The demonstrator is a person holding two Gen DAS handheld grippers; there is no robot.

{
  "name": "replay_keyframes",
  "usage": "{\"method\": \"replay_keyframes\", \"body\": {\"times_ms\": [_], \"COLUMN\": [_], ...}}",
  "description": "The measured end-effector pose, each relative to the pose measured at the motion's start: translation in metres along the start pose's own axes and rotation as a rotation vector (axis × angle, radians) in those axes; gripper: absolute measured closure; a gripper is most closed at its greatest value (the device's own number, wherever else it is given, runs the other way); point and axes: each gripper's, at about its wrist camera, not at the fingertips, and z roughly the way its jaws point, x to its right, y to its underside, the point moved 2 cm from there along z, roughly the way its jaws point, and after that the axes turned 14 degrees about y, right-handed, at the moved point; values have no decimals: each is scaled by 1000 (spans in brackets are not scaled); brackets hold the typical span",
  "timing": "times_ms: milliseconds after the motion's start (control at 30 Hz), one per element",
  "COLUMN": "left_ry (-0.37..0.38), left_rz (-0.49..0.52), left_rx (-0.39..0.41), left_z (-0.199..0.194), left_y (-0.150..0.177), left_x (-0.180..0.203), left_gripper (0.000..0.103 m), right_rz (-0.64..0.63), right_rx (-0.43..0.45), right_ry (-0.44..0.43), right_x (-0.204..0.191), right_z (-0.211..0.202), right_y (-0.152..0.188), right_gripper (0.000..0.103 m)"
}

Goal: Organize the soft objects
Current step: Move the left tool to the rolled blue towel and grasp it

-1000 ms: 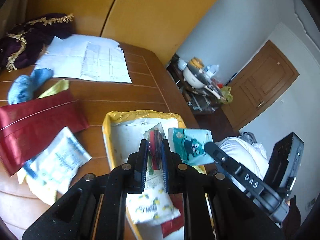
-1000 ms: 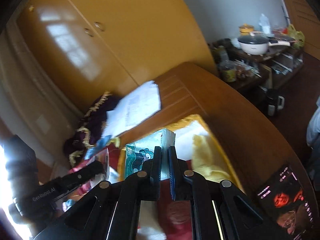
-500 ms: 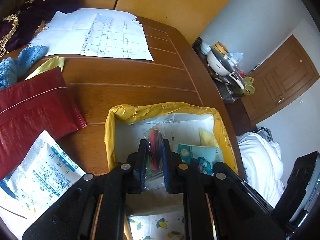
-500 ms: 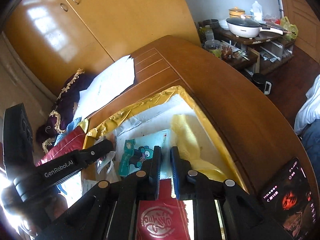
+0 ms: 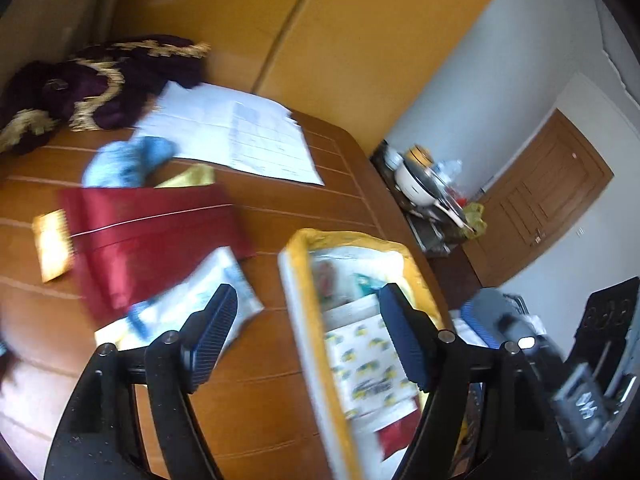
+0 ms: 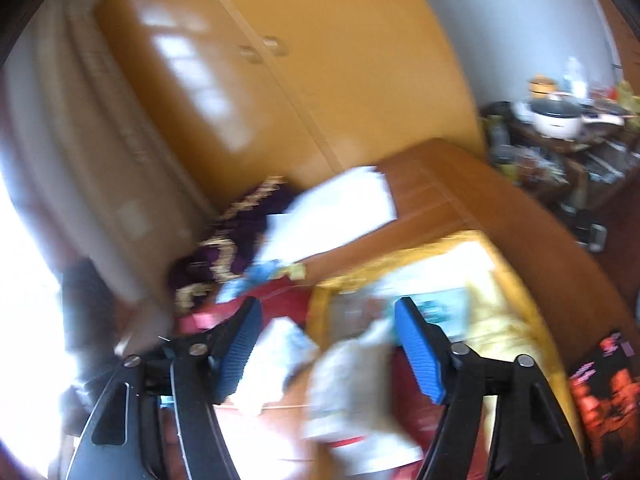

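Note:
A yellow-lined box (image 5: 352,240) stands on the wooden table with soft packets inside: a clear packet with red contents (image 5: 326,276), a teal cartoon packet (image 6: 444,306) and a white packet with yellow prints (image 5: 368,364). My left gripper (image 5: 308,304) is open above the box's left wall, nothing between its fingers. My right gripper (image 6: 328,312) is open too, over the box's near left corner. Left of the box lie a red pouch (image 5: 152,236), a white-and-blue packet (image 5: 208,300) and a blue cloth (image 5: 128,160). Both views are blurred.
White papers (image 5: 236,136) and a dark purple cloth with gold trim (image 5: 92,84) lie at the table's far side by yellow cupboards. A phone (image 6: 600,396) rests at the right table edge. A side shelf with a pot (image 5: 420,184) stands beyond the table.
Both grippers have opened and let go of their packets, which now lie in the box. Both have pulled up and back from the box.

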Motion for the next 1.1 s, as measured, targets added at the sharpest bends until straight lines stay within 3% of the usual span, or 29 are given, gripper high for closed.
{"method": "replay_keyframes", "body": {"times_ms": [100, 233, 300, 467, 533, 700, 833, 867, 1033, 1100], "left_ry": [-70, -166, -220, -458, -499, -527, -519, -526, -524, -464], "left_rz": [-48, -144, -145, -140, -180, -242, -231, -230, -272, -277], "left_rx": [57, 127, 145, 178, 179, 158, 153, 153, 191, 203], "left_z": [-34, -68, -81, -104, -113, -126, -124, -121, -121, -121], "left_y": [11, 21, 25, 29, 31, 36, 42, 43, 47, 48], "left_x": [-31, -75, -89, -122, -138, -169, -174, -177, -184, -185], "left_gripper": [30, 30, 30, 30, 30, 30, 32, 35, 70, 77], "right_rz": [-69, -156, -182, -235, -223, -218, -221, -216, -157, -151], "right_rx": [-38, -103, -136, -235, -281, -345, -340, -334, -316, -297], "right_ry": [-93, -146, -155, -187, -189, -192, -191, -183, -129, -121], "right_x": [-37, -82, -99, -126, -133, -149, -158, -158, -142, -138], "right_z": [1, 20, 29, 51, 63, 85, 101, 106, 119, 118], "right_y": [10, 24, 33, 59, 65, 72, 75, 76, 81, 79], "right_gripper": [30, 30, 30, 30, 30, 30, 30, 30, 30, 30]}}
